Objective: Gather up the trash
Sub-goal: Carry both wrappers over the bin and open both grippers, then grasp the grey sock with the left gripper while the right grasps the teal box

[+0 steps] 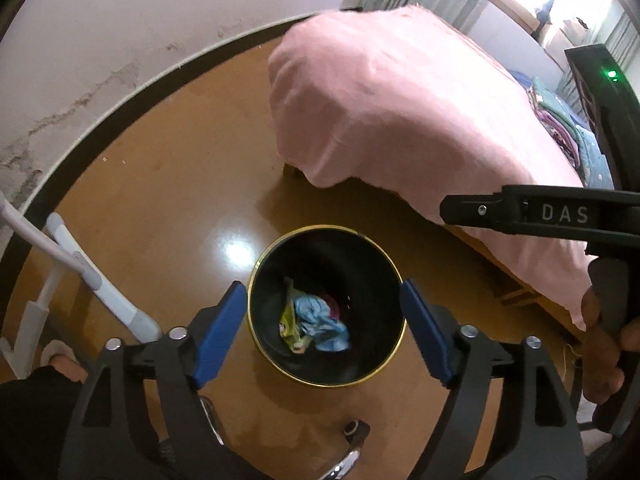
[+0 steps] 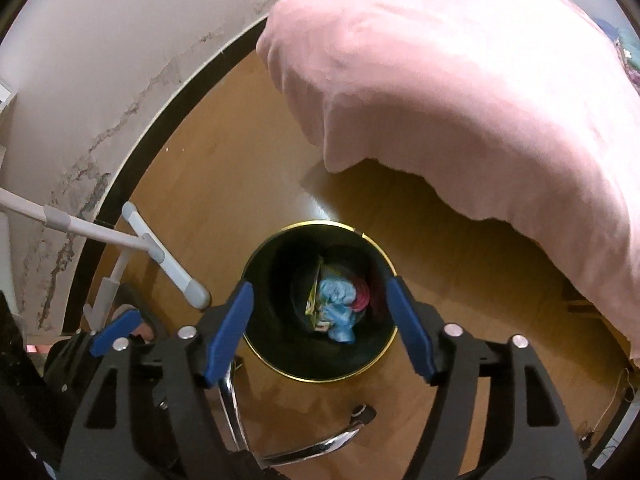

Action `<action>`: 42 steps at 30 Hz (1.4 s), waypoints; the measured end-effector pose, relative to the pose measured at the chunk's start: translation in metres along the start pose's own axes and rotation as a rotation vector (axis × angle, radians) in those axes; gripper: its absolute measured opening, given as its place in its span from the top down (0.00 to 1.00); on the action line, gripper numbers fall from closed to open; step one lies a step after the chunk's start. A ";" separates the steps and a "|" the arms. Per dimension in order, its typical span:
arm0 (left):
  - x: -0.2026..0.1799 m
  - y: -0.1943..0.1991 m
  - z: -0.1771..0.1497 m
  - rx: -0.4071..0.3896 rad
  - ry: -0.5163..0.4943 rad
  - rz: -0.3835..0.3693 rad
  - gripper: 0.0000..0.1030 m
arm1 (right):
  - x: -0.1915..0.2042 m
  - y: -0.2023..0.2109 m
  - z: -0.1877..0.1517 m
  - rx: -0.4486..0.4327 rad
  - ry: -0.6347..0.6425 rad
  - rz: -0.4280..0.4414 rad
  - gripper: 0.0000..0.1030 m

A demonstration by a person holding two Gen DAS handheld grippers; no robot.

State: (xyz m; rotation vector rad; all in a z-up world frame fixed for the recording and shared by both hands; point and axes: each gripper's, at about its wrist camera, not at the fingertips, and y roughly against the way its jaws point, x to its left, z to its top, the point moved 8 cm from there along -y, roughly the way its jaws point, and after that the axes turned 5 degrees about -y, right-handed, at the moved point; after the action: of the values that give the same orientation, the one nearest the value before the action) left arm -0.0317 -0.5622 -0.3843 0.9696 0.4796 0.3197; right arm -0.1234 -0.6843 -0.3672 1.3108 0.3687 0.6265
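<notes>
Fingers, blue-padded, of the left gripper (image 1: 322,332): standing wide apart and holding nothing, hovering above the bin so that its mouth is lying between them in the left wrist view.
Fingers of the right gripper (image 2: 320,328): likewise spread wide and carrying nothing, hanging over the same opening; its black body is also showing at the right of the left wrist view.
Round black waste bin with gold rim (image 1: 256,268): standing upright on the glossy brown wooden floor (image 1: 160,200), just beside the bed, presumably for easy dropping.
Crumpled light-blue wrapper (image 1: 324,324), yellow-green packet (image 1: 290,320) and dark red scrap (image 2: 362,300): lying together at the bin's bottom, judged as trash already collected.
Pink bedsheet (image 1: 400,112): draping over the bed edge.
White plastic stand (image 1: 100,280): resting left of the bin.
</notes>
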 end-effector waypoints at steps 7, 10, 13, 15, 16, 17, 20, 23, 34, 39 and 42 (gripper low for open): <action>-0.002 0.090 0.017 -0.138 -0.089 0.084 0.14 | 0.019 0.057 0.022 -0.178 0.051 -0.005 0.23; 0.005 0.151 0.023 -0.205 -0.134 0.149 0.11 | 0.043 0.098 0.028 -0.276 0.092 0.026 0.20; 0.026 0.215 0.020 -0.236 -0.162 0.240 0.10 | 0.083 0.132 0.025 -0.334 0.152 0.098 0.18; 0.049 0.256 0.013 -0.245 -0.153 0.308 0.10 | 0.127 0.153 0.017 -0.355 0.224 0.174 0.17; 0.066 0.279 0.007 -0.248 -0.133 0.344 0.10 | 0.146 0.160 0.012 -0.358 0.258 0.204 0.17; 0.083 0.300 0.000 -0.254 -0.107 0.375 0.10 | 0.173 0.167 0.005 -0.357 0.311 0.241 0.17; 0.142 0.361 -0.021 -0.282 0.011 0.470 0.09 | 0.242 0.182 -0.020 -0.347 0.461 0.318 0.16; 0.200 0.413 -0.043 -0.315 0.144 0.536 0.09 | 0.323 0.197 -0.051 -0.325 0.627 0.410 0.16; 0.330 0.480 -0.175 -0.290 0.464 0.676 0.09 | 0.539 0.216 -0.131 -0.287 1.026 0.548 0.16; 0.332 0.472 -0.191 -0.277 0.469 0.660 0.09 | 0.585 0.198 -0.121 -0.294 1.061 0.502 0.28; 0.333 0.467 -0.192 -0.269 0.462 0.658 0.09 | 0.599 0.187 -0.115 -0.299 1.078 0.465 0.36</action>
State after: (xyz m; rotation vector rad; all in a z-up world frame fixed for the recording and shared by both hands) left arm 0.1288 -0.0226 -0.1621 0.7637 0.5063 1.1893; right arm 0.2370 -0.2017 -0.1572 0.6649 0.8047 1.7112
